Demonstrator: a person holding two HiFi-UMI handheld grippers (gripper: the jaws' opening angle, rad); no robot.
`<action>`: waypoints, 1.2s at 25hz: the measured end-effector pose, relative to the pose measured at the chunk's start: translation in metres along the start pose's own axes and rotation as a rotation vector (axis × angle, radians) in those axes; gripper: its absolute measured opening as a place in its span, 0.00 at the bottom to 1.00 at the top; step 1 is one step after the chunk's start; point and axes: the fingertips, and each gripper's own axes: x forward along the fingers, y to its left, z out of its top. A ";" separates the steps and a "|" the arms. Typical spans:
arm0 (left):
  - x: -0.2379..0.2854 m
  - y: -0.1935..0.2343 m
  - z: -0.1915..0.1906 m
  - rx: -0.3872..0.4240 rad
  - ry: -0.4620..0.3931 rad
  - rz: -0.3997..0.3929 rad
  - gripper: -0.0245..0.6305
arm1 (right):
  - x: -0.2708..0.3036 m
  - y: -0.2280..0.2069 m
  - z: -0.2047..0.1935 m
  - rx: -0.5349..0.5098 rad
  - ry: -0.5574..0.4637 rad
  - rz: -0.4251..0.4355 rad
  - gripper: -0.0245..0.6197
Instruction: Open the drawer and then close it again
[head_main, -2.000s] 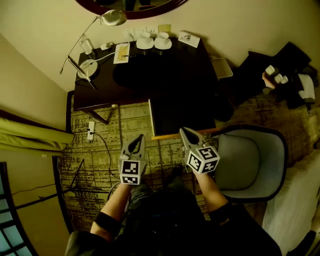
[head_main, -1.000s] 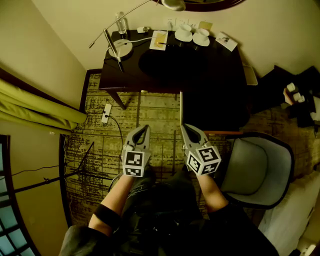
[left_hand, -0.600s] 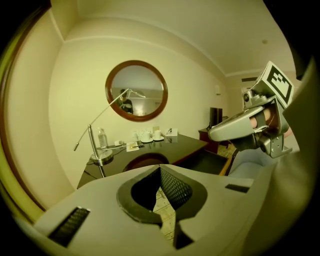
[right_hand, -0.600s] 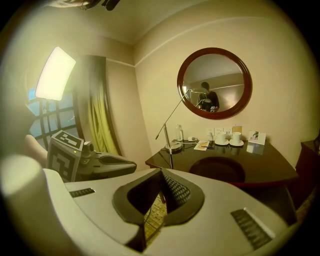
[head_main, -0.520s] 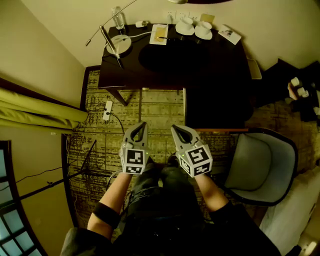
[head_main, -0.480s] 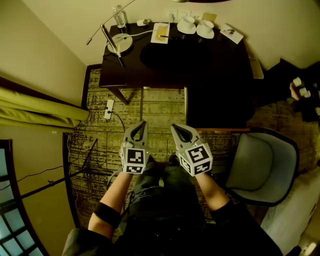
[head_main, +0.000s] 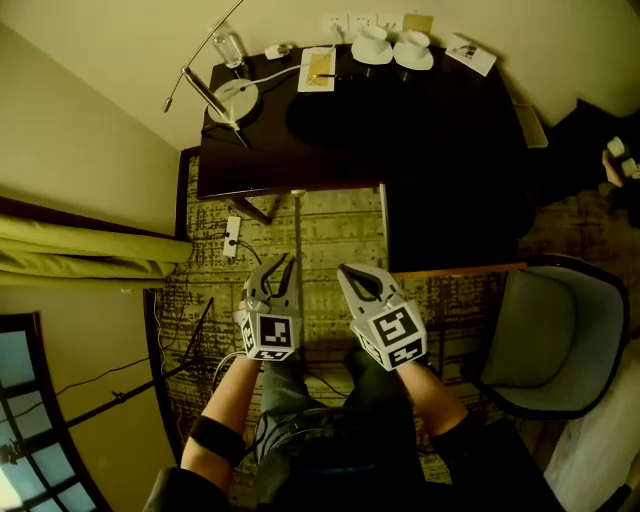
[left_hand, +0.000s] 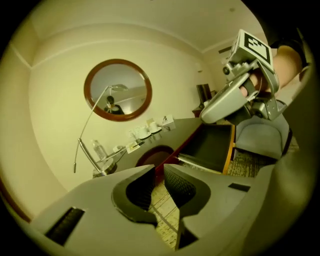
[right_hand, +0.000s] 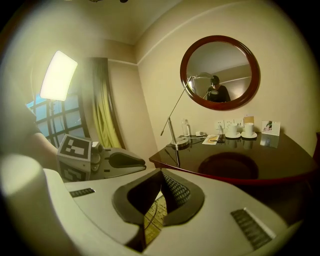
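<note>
We look down on a dark, glossy desk (head_main: 430, 120) set against a pale wall. On its far edge stand a lamp (head_main: 233, 98), a bottle (head_main: 229, 45) and two cups (head_main: 372, 45). A round mirror (right_hand: 220, 72) hangs above it. Below the desk lies a patterned carpet (head_main: 330, 225). A green curtain (head_main: 90, 255) and a window (head_main: 40, 420) are at the left, and a grey chair (head_main: 545, 330) is at the right.

We hold both grippers side by side over the carpet, pointed toward the desk. The left gripper (head_main: 282, 262) has its fingers a narrow way apart. They have just been opening, and we see only carpet through the gap between them. It holds nothing and touches nothing. The right gripper (head_main: 345, 271) has its fingers closed together at the tips, with nothing between them, and it also touches nothing.

The drawer (head_main: 460, 268) stands open, pulled out from under the right part of the desk toward us. Its front edge is light wood and its inside is dark. The chair sits just beside it on the right. In the head view both grippers are to the left of the drawer's front, the right one nearer, and neither is in contact with it. The left gripper view shows the same open drawer past the right gripper.
</note>
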 end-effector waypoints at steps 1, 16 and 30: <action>0.007 0.000 -0.008 0.020 0.003 -0.008 0.14 | 0.007 0.000 -0.003 0.006 -0.007 -0.007 0.04; 0.142 0.021 -0.148 0.579 -0.281 -0.018 0.24 | 0.147 -0.023 -0.113 0.045 -0.134 -0.201 0.04; 0.257 0.026 -0.209 0.776 -0.337 0.002 0.28 | 0.236 -0.072 -0.167 0.007 -0.167 -0.296 0.04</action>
